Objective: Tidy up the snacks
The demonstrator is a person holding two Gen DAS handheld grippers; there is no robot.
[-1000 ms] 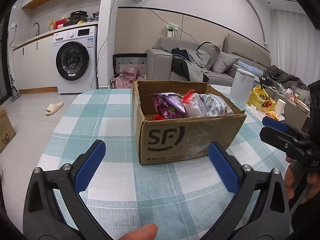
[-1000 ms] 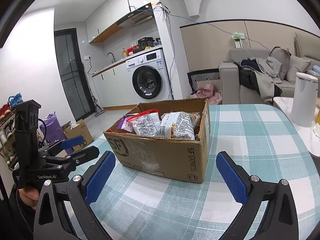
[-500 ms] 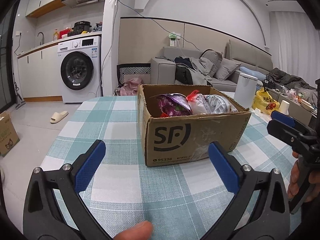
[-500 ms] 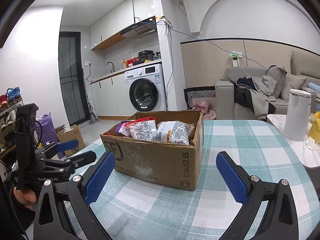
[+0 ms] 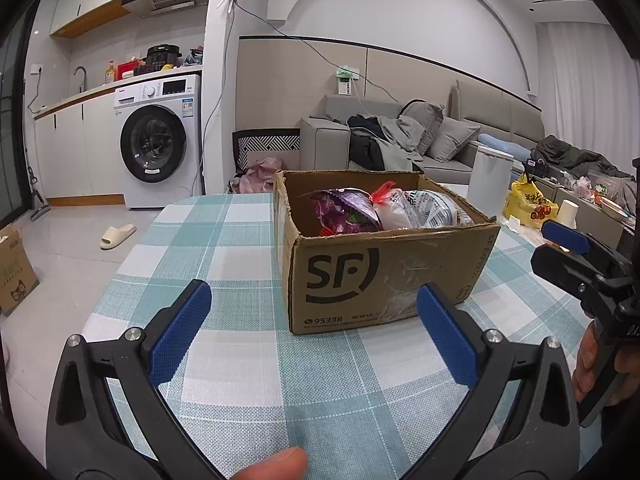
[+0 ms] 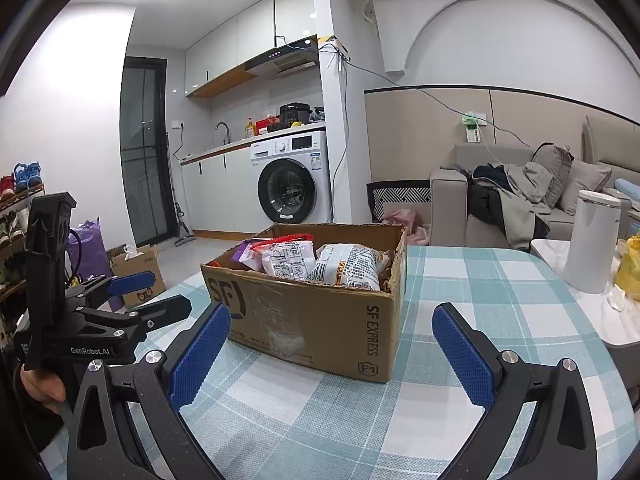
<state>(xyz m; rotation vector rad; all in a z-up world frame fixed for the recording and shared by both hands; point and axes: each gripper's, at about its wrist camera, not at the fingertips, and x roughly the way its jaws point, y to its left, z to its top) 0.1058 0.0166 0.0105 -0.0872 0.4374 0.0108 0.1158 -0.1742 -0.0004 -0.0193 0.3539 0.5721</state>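
Note:
A brown SF cardboard box (image 5: 384,276) stands on the checked tablecloth (image 5: 224,248) and holds several snack bags: a purple one (image 5: 344,212), a clear one with a red top (image 5: 390,208) and white printed ones (image 6: 348,266). The box also shows in the right wrist view (image 6: 320,320). My left gripper (image 5: 314,332) is open and empty, just in front of the box. My right gripper (image 6: 330,348) is open and empty, near the box's right front corner. Each gripper shows in the other's view, the right one (image 5: 576,256) and the left one (image 6: 132,292).
A white canister (image 6: 592,240) and a yellow bag (image 5: 528,204) stand on a side table to the right. A sofa with clothes (image 5: 392,144), a washing machine (image 5: 160,144) and a floor carton (image 6: 136,276) lie beyond the table's edges.
Both grippers have dropped lower and tilted up, so the box sits lower in each view. Both stay open and empty. The box has not moved.

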